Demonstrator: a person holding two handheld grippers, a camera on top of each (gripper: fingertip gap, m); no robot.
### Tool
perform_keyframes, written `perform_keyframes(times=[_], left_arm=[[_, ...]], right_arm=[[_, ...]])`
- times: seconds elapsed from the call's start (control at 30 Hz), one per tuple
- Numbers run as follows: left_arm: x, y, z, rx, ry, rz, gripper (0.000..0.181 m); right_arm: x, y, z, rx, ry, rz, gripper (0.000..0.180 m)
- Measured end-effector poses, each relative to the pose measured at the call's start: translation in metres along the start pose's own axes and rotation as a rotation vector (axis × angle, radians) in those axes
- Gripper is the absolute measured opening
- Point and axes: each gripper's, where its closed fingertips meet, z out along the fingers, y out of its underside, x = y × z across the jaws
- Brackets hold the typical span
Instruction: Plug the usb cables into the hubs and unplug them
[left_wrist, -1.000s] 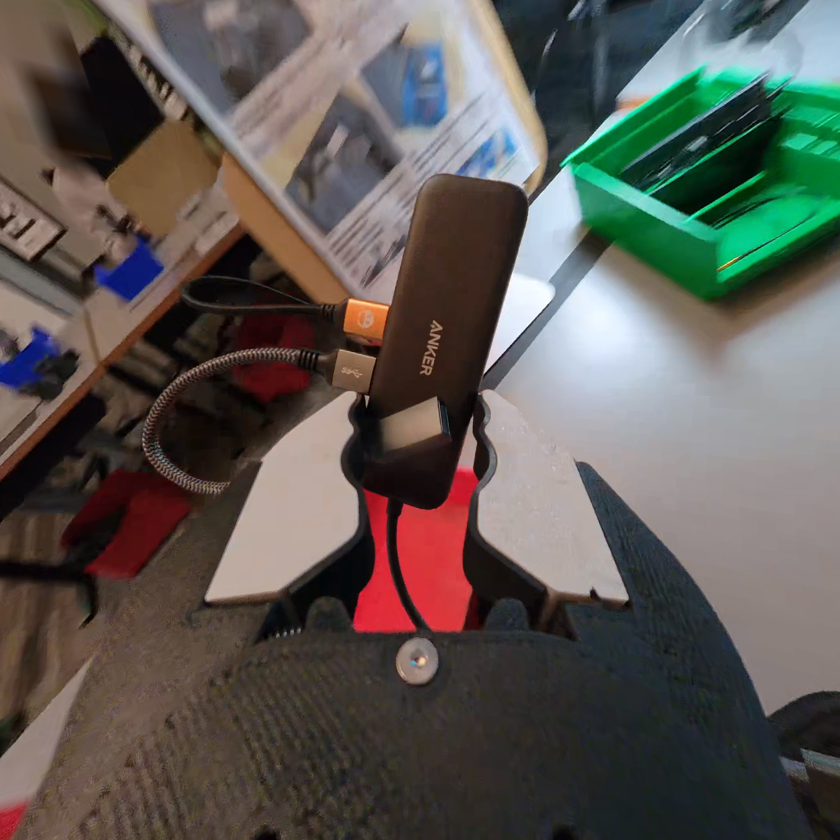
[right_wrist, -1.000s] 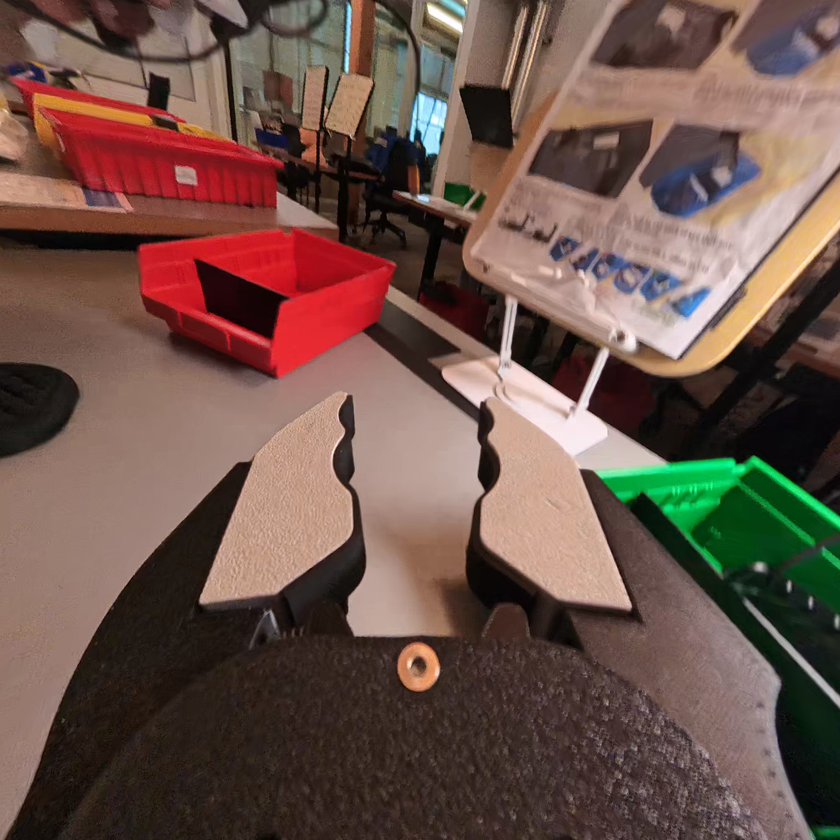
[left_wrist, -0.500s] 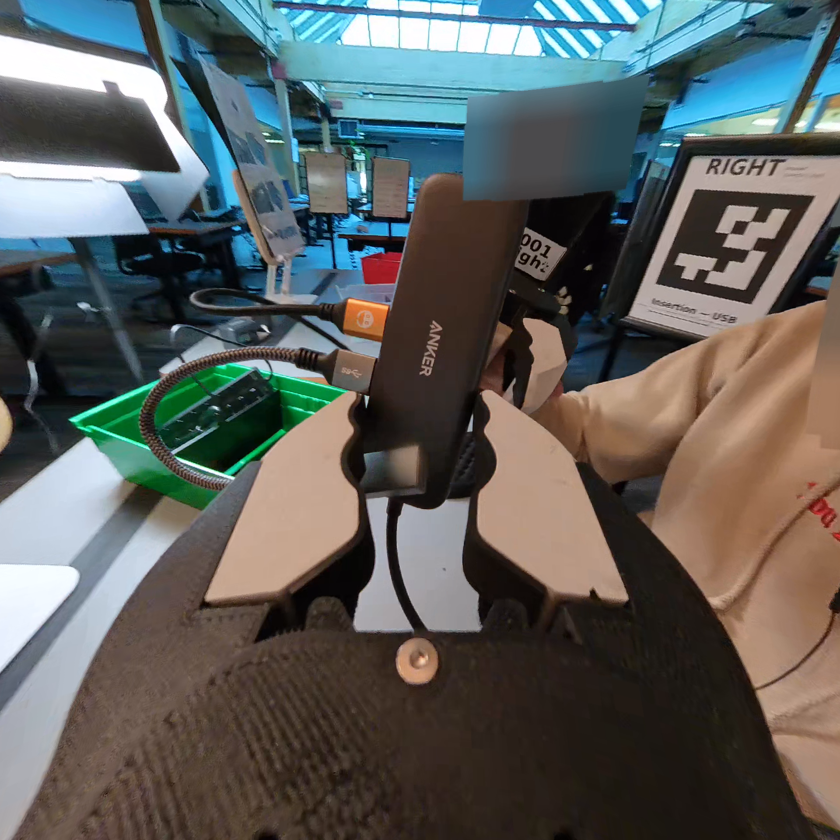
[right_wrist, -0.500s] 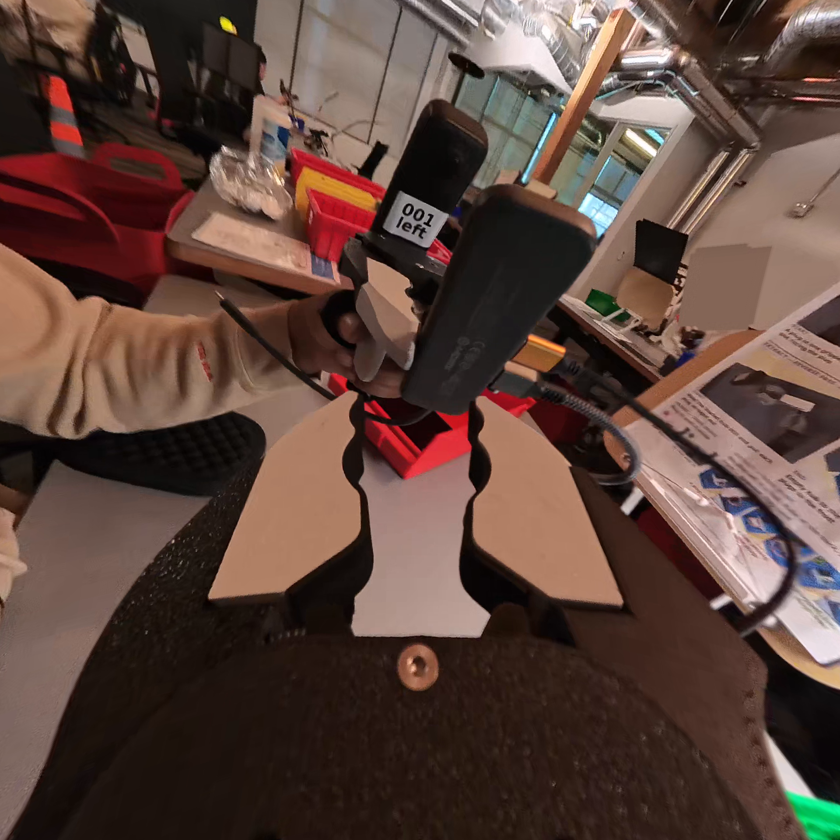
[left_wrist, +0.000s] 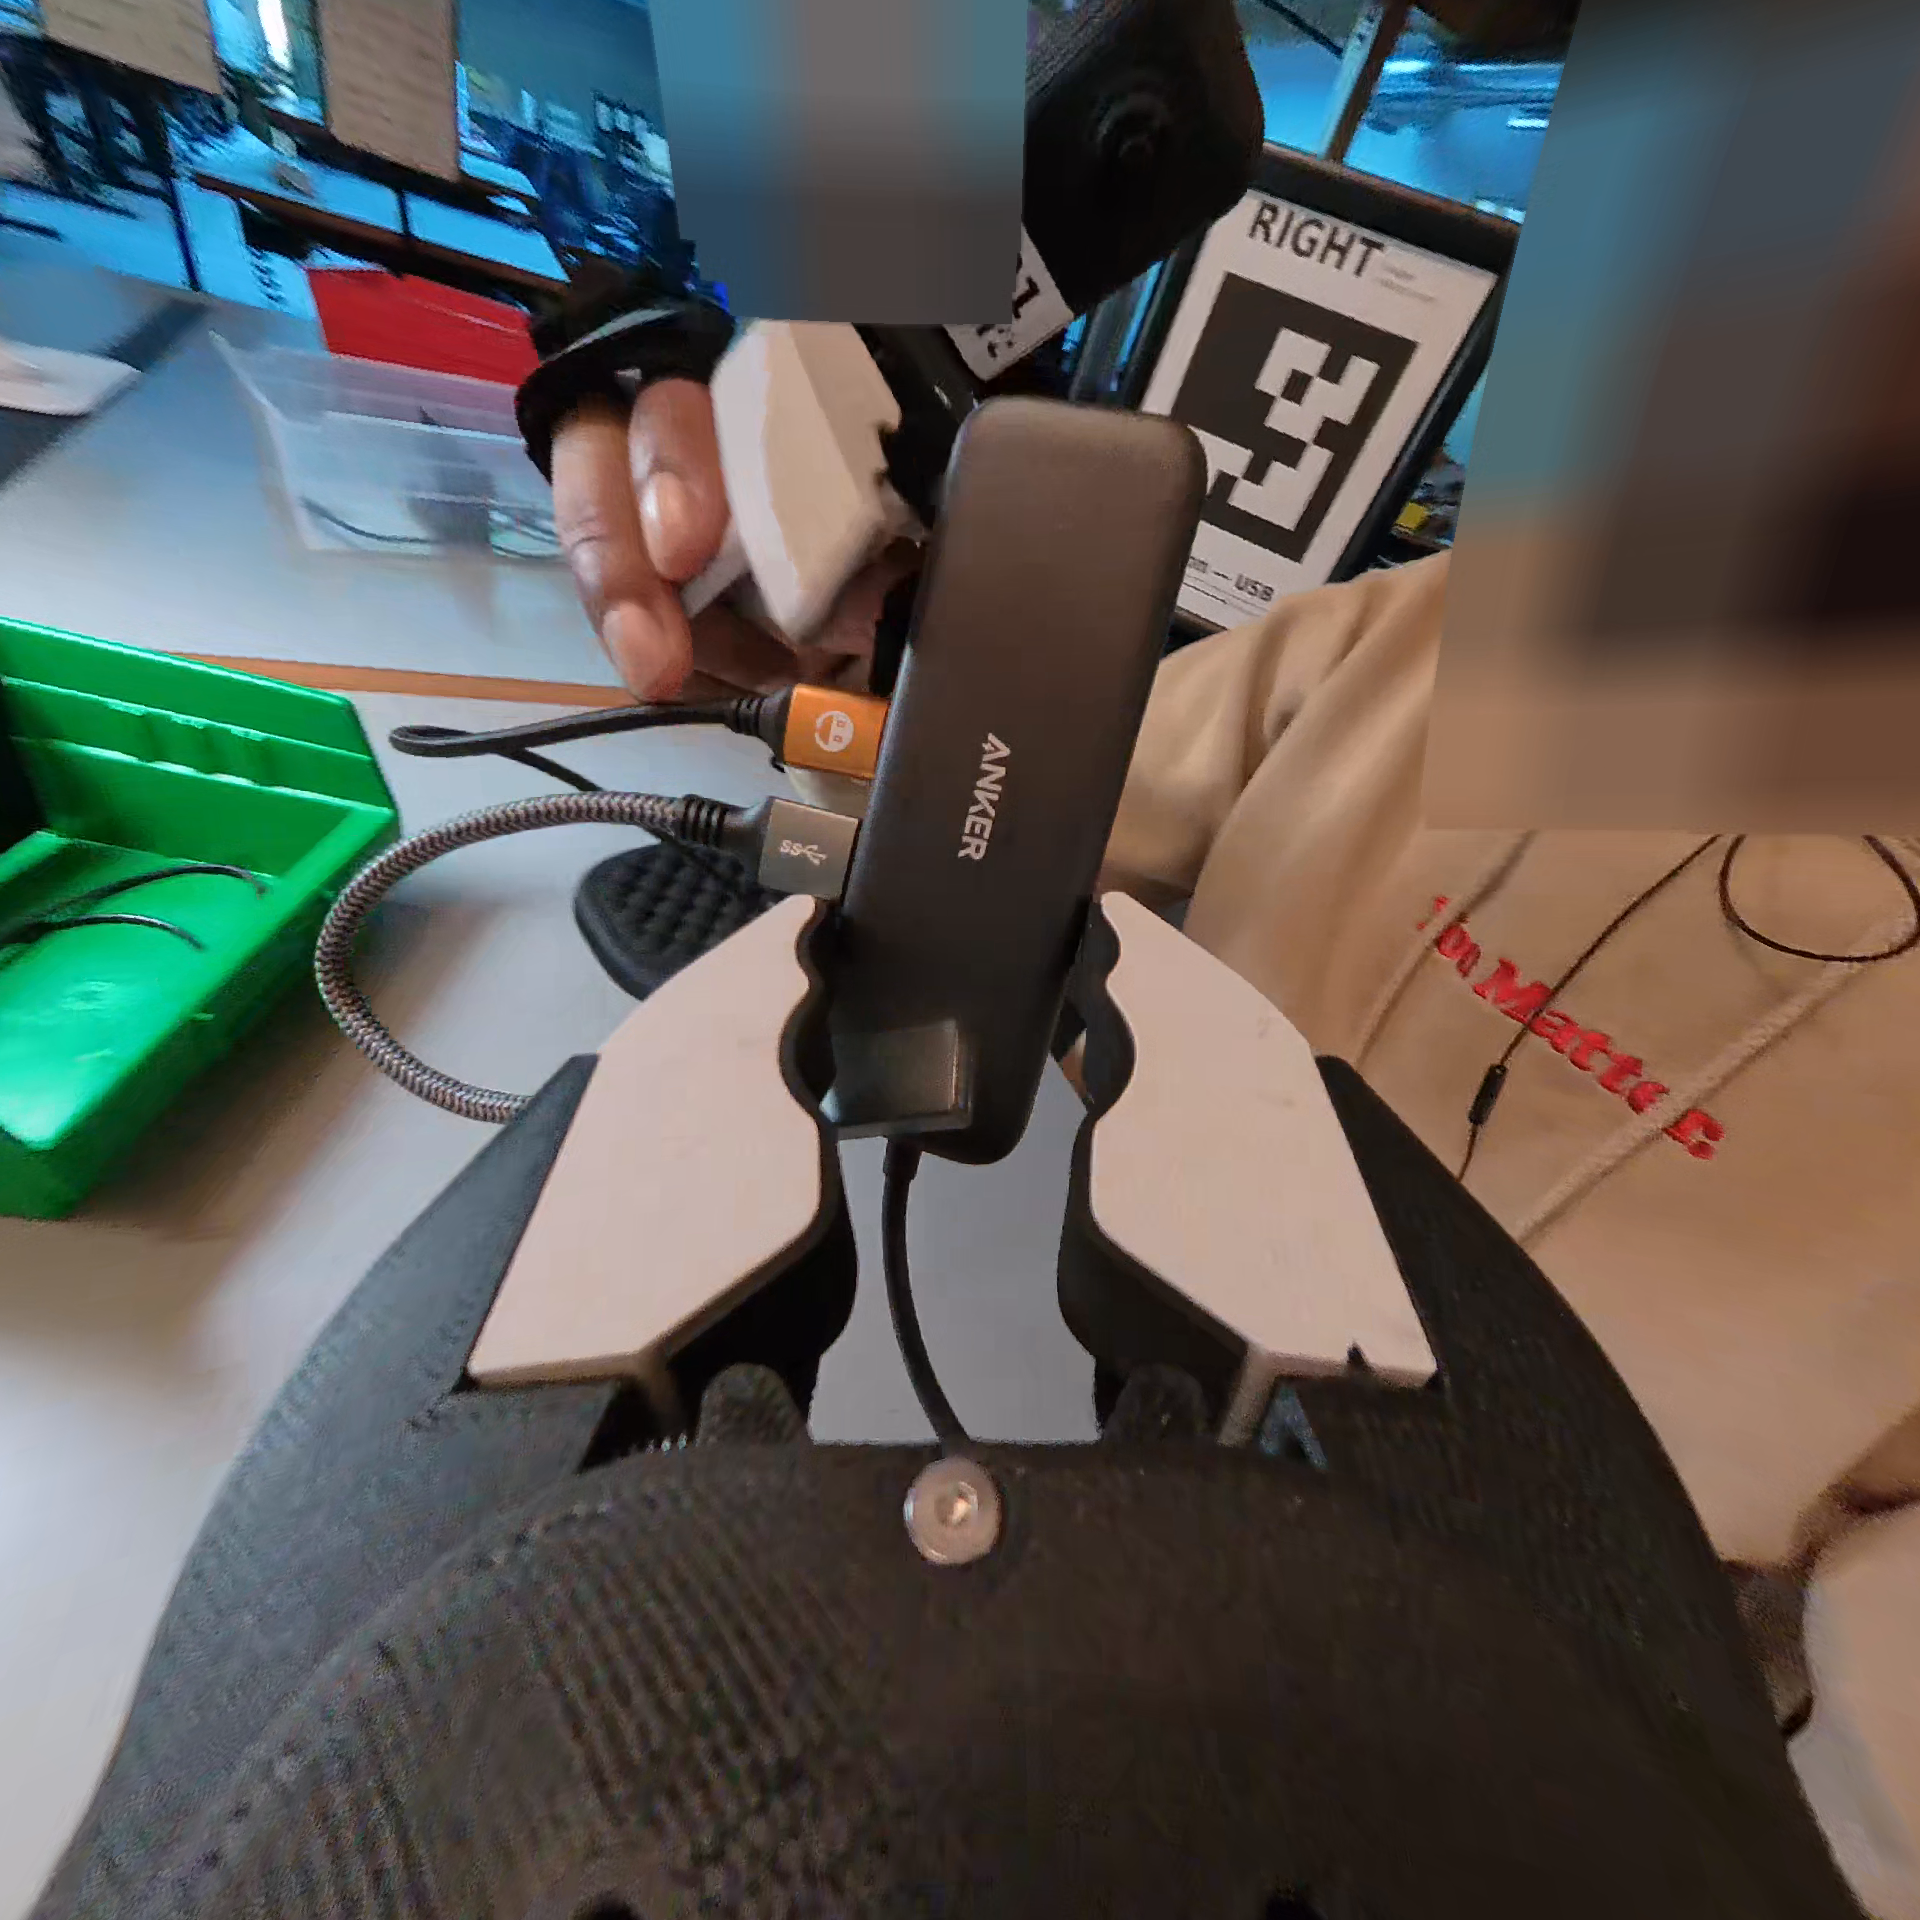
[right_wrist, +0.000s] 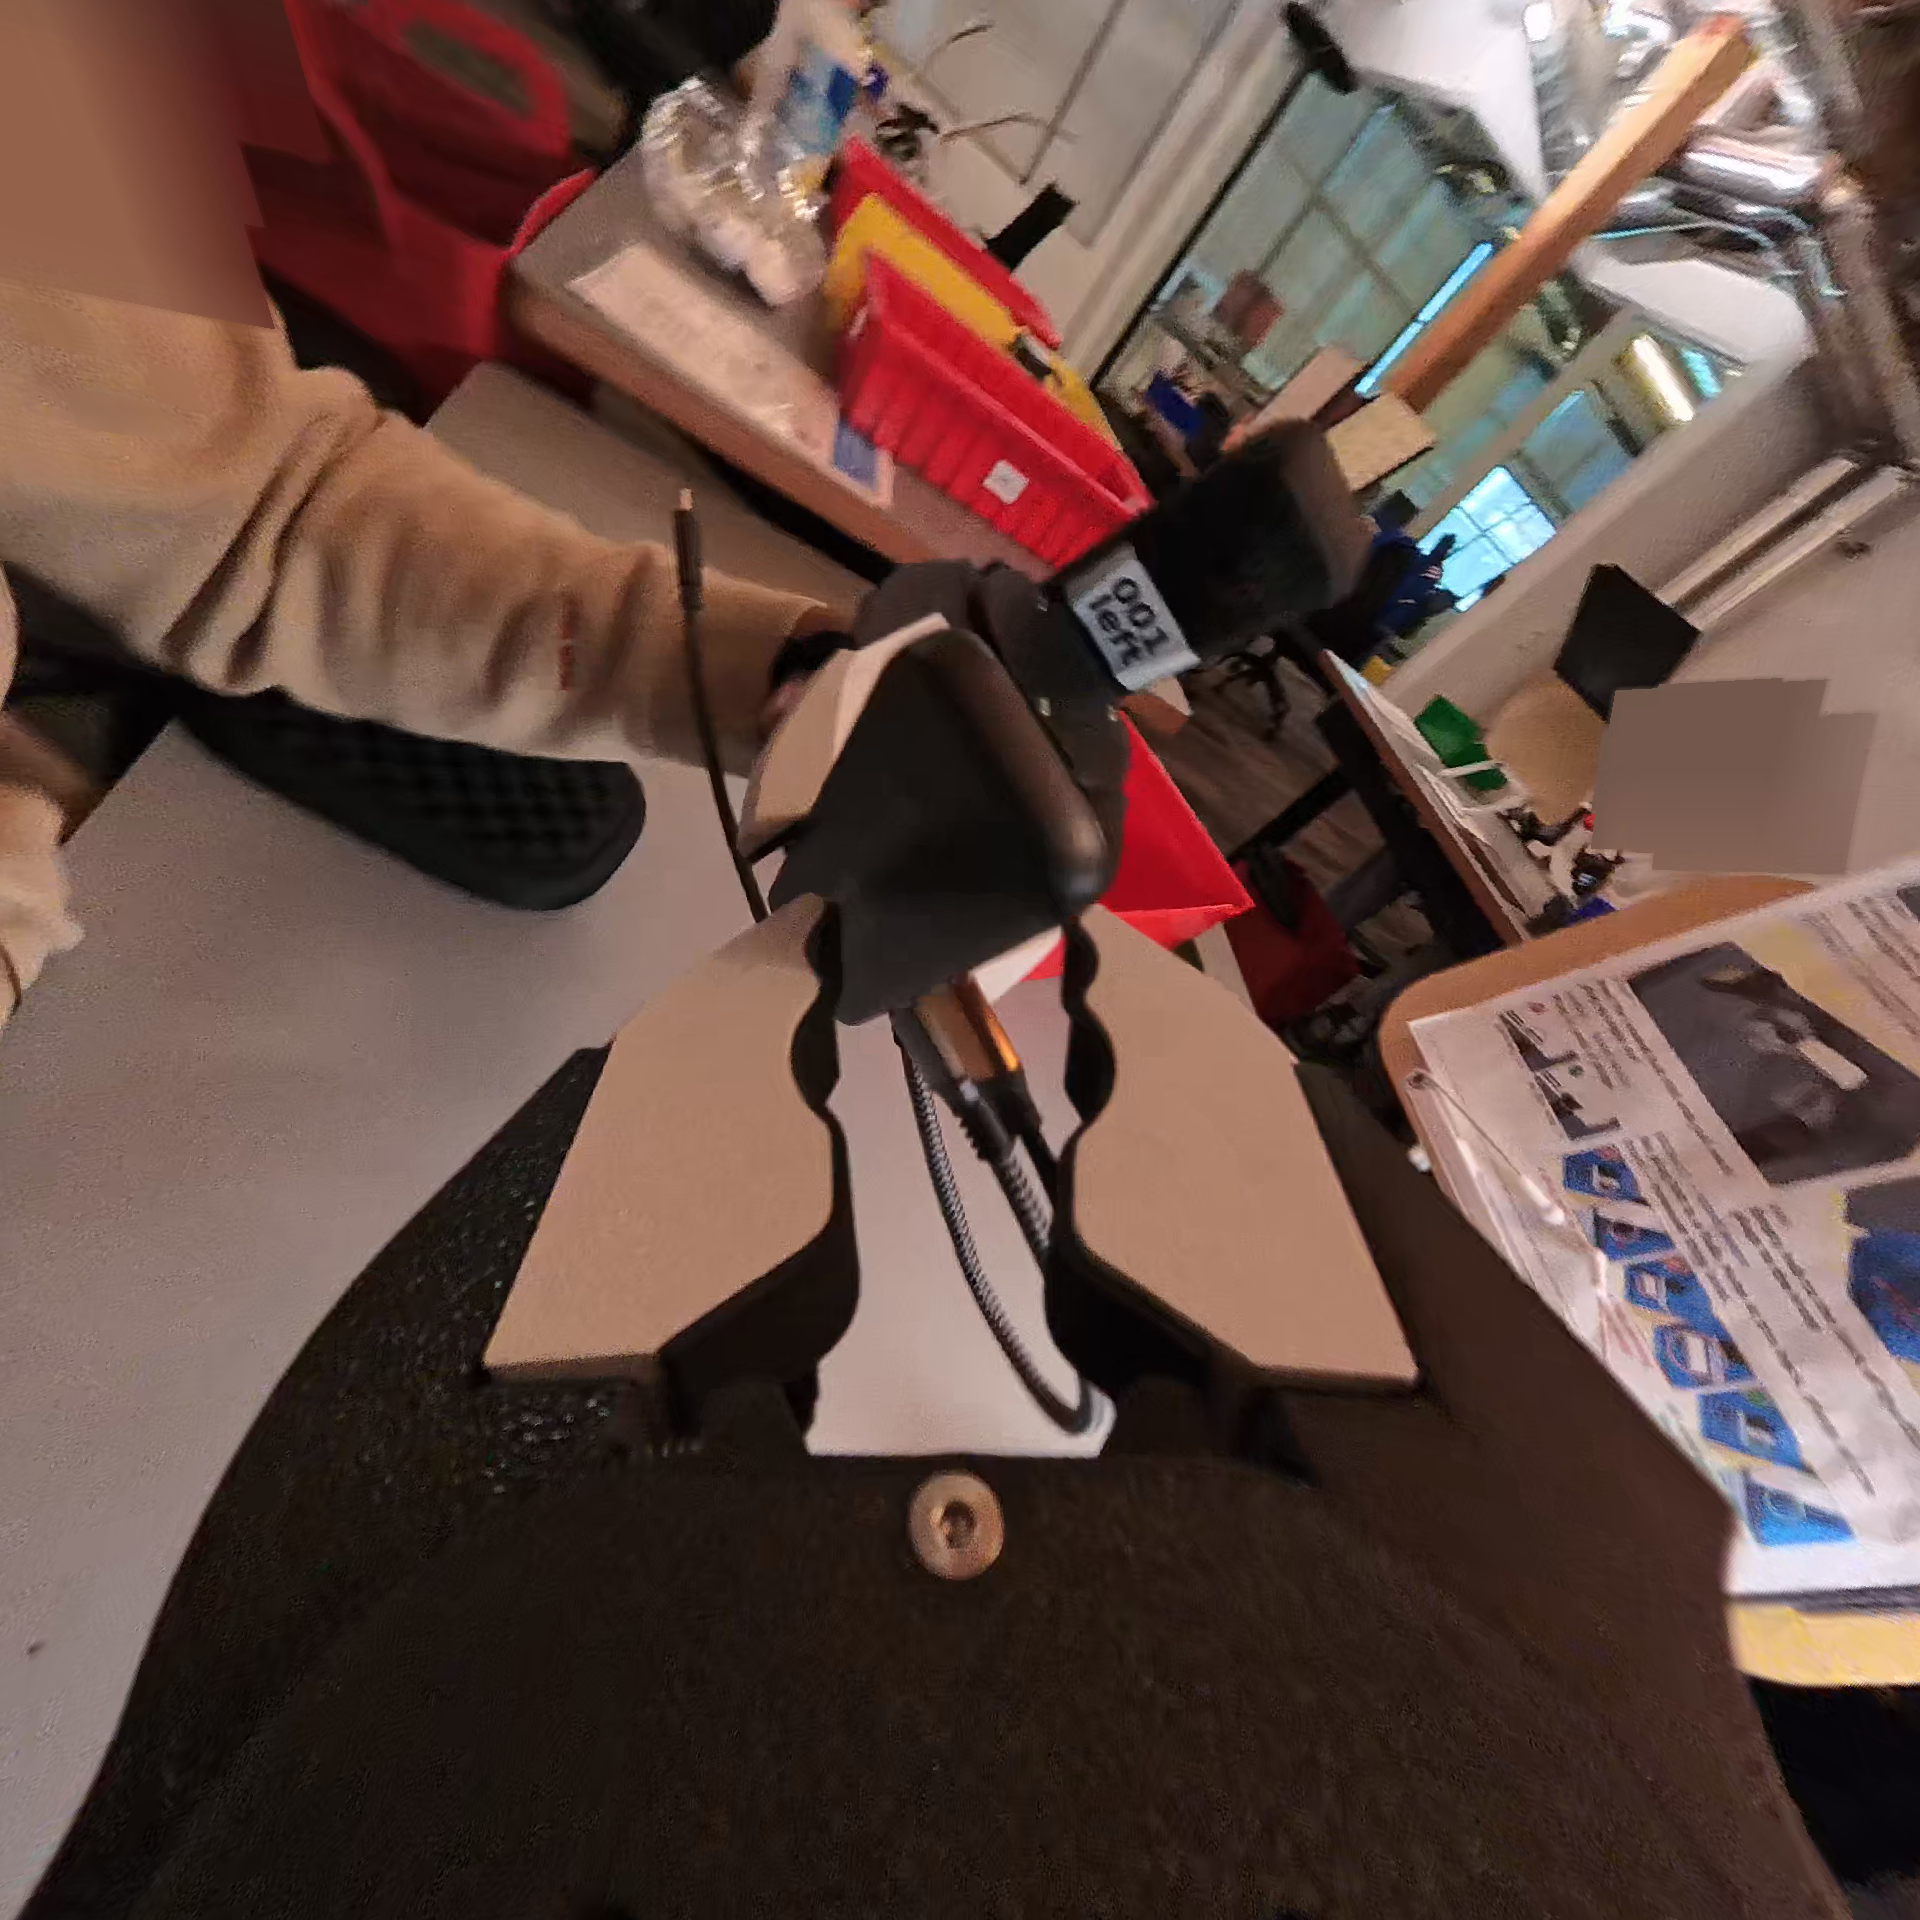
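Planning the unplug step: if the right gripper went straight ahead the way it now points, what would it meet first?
Most likely the orange-collared plug and braided cable lying between the right gripper's open fingers, then the black hub held by the left gripper. Depth is unclear.

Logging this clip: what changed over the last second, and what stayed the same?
The left gripper swung the black hub away from the poster side toward the person. The right gripper, open, went from facing bare table to closing in on the hub's plug side. Unchanged: the hub clamped, orange plug and braided-cable plug seated.
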Motion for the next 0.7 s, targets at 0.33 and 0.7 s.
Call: perform_keyframes(times=[0.33,0.7], left_arm=[[-0.020,-0.014,-0.020,-0.011,-0.317,0.139,0.041],[-0.043,0.014,-0.002,-0.387,-0.645,0.475,0.014]], right_arm=[[0.007,0.009,-0.013,-0.039,-0.028,0.087,0.012],[-0.003,0.021,0.008,-0.077,-0.106,0.224,0.012]])
